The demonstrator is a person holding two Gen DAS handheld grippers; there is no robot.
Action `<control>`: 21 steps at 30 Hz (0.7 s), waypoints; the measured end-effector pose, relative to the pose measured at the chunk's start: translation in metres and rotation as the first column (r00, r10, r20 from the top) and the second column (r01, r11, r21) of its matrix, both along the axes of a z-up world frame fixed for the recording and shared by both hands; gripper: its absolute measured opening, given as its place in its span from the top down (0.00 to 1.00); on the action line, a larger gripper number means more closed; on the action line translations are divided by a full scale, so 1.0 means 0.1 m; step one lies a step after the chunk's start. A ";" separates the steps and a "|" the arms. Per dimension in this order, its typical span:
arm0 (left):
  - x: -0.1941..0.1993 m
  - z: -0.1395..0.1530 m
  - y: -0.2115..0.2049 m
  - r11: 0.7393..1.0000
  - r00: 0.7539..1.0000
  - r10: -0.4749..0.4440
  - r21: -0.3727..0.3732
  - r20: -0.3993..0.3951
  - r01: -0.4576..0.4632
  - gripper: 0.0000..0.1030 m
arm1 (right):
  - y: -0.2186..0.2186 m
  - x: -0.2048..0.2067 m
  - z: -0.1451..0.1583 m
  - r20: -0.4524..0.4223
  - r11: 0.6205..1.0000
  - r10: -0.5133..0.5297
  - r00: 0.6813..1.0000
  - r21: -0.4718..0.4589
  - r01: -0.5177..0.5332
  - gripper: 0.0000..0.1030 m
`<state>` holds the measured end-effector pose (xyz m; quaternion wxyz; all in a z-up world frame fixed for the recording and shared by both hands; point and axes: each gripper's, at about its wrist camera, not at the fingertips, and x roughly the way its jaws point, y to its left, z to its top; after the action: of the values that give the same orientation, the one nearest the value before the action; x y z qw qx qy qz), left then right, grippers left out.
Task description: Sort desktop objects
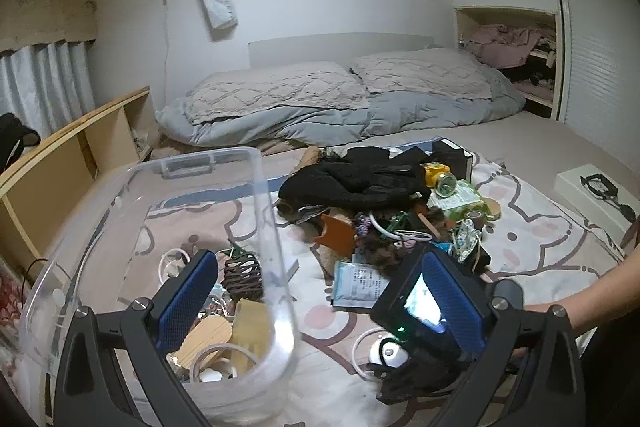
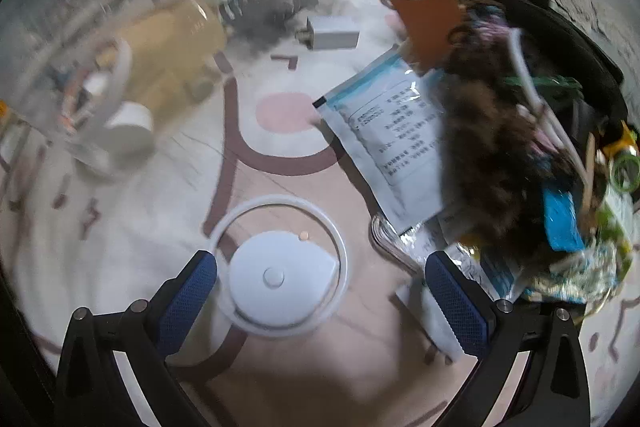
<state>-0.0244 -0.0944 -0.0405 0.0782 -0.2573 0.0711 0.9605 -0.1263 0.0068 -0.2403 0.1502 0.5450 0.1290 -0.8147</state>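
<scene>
Both grippers' fingers are spread and hold nothing: the right gripper [image 2: 320,287] hovers over a white round device [image 2: 280,281] on the bed; the left gripper [image 1: 320,291] is beside the clear bin [image 1: 256,195].

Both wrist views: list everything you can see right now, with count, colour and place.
Storage bin: one, clear plastic, left on the bed, small items inside.
Round device: one, white, inside a white ring, between the right gripper's fingers.
Sachet: one, white and blue, printed, beside the pile.
Clutter pile: one heap, mixed colours, centre of the sheet.
Black garment: one, top of the pile.
White box: one, right bed edge.
Pillows: two, grey, by the headboard.
Left gripper: open, over the bin's edge.
Right gripper: open.
</scene>
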 end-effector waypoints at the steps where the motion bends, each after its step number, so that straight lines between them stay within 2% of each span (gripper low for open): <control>1: 0.00 0.00 -0.03 1.000 1.000 0.003 0.006 0.002 -0.003 0.00 | -0.01 -0.01 -0.02 0.005 1.000 0.002 1.000 0.014 -0.002 0.00; 4: -0.01 -0.01 -0.10 1.000 1.000 0.006 0.018 0.007 -0.006 0.00 | -0.06 -0.03 -0.12 0.037 0.999 0.015 0.999 0.043 -0.016 0.00; 7: -0.03 -0.03 -0.16 1.000 1.000 0.005 0.024 0.015 -0.006 0.00 | -0.10 0.02 -0.13 0.025 0.996 0.050 0.998 0.073 -0.052 0.00; 14: -0.04 -0.05 -0.19 0.999 0.999 0.008 0.043 0.034 -0.009 0.00 | 0.07 0.23 -0.14 0.054 0.992 0.097 0.994 0.072 -0.101 0.00; 21: -0.02 -0.07 0.02 0.998 0.998 -0.049 0.028 0.037 0.048 0.00 | 0.36 0.55 -0.11 0.098 0.989 0.128 0.987 0.062 -0.135 0.00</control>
<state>-0.0260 -0.0929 -0.0470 0.1061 -0.2725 0.0628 0.9542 -0.0717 0.0426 -0.2517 0.1908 0.5779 0.1852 -0.7716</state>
